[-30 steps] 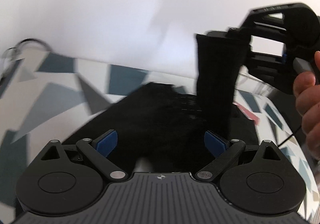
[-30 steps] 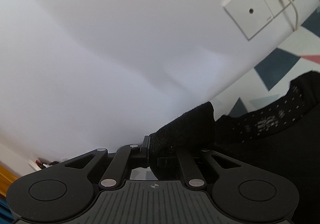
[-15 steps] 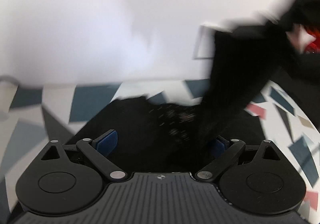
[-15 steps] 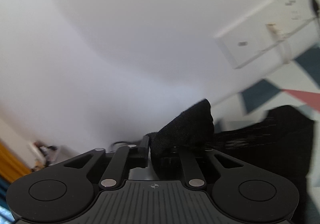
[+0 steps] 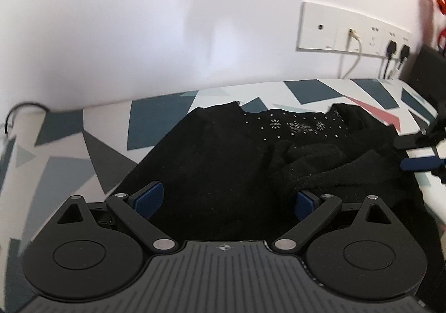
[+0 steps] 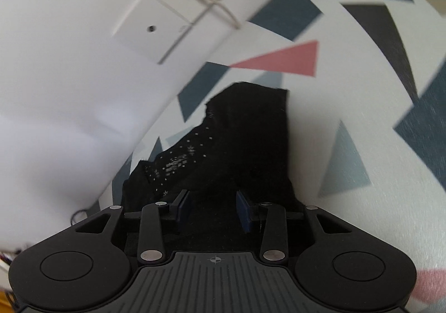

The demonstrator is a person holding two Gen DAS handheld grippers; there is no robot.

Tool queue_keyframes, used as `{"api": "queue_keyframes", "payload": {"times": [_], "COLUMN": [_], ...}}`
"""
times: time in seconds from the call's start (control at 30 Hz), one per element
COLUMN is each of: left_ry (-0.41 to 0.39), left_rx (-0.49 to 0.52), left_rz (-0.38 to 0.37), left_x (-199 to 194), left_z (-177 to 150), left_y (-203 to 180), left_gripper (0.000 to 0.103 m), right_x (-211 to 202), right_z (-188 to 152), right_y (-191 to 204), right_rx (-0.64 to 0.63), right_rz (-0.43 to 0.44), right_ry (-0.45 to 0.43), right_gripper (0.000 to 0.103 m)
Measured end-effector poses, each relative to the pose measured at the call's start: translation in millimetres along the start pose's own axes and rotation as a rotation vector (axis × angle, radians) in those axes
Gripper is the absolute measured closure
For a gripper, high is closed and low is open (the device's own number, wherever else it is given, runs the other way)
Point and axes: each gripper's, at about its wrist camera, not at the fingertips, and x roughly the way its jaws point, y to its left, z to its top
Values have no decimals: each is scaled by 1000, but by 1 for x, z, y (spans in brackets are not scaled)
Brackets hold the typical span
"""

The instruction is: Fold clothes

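A black knit sweater (image 5: 228, 162) with small white snowflake dots lies on a table with a geometric-patterned cover (image 5: 156, 120). One sleeve (image 5: 320, 162) lies bunched across its right side. My left gripper (image 5: 227, 198) is open and empty, low over the sweater's near part. My right gripper (image 6: 213, 211) is open and empty over the sweater (image 6: 245, 134); it also shows in the left wrist view (image 5: 418, 155) at the sweater's right edge.
A white wall stands close behind the table, with a socket panel (image 5: 351, 34) holding a white cable and black plugs. A thin cable loop (image 5: 19, 112) lies at the table's far left. Bare patterned cover (image 6: 362, 117) lies right of the sweater.
My right gripper held the sleeve lifted, then lowered it across the sweater and opened, letting it go. My left gripper stayed open over the sweater.
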Motion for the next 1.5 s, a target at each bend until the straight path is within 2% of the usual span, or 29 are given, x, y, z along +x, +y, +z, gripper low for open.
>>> {"api": "queue_keyframes", "payload": {"times": [0.17,0.3,0.37,0.4,0.43,0.47,0.53,0.57,0.63,0.7,0.77,0.93,1.03,1.1,1.17,1.27,1.33,1.43,1.5], "left_ry": [-25,-40,-40,-43,-47,-55,-68,-69,-62,-54,-46,-32,-22,-18,-14,-20,-31,-34,-24], "left_rx": [107,188,203,204,204,205,209,214,219,214,208,189,177,179,182,181,179,182,174], "left_rz": [28,60,69,72,75,80,89,95,101,98,95,96,91,92,93,97,99,100,98], "left_x": [-6,-5,-4,-4,-4,-5,-8,-8,-7,-6,-5,-2,0,1,1,0,-1,-3,-2], "left_z": [-6,-8,-7,-6,-5,-5,-4,-5,-6,-9,-11,-11,-11,-12,-13,-14,-14,-15,-15], "left_y": [-12,-20,-22,-23,-23,-23,-23,-24,-26,-25,-25,-23,-21,-22,-23,-24,-24,-24,-22], "left_gripper": [7,7,7,7,7,7,7,7,7,7,7,7,7,7,7,7,7,7,7], "right_x": [4,11,22,28,36,43,54,55,53,50,47,34,19,9,5,16,23,30,32], "right_z": [8,13,16,17,19,21,23,22,20,16,13,11,15,18,22,24,25,26,25], "right_y": [-19,-7,2,6,9,12,12,11,10,7,0,-4,2,4,2,-2,1,13,20], "right_rx": [171,186,183,181,176,173,193,207,212,227,262,269,224,185,178,247,252,149,86], "right_rz": [38,60,55,45,-1,-49,-158,-178,-191,-193,-184,-144,-145,-167,-178,-184,-200,-279,-285], "right_ry": [6,33,73,92,106,120,147,149,143,132,125,82,35,-13,-22,56,85,25,15], "right_gripper": [62,61,58,58,58,60,77,86,87,96,101,103,96,74,66,60,60,61,66]}}
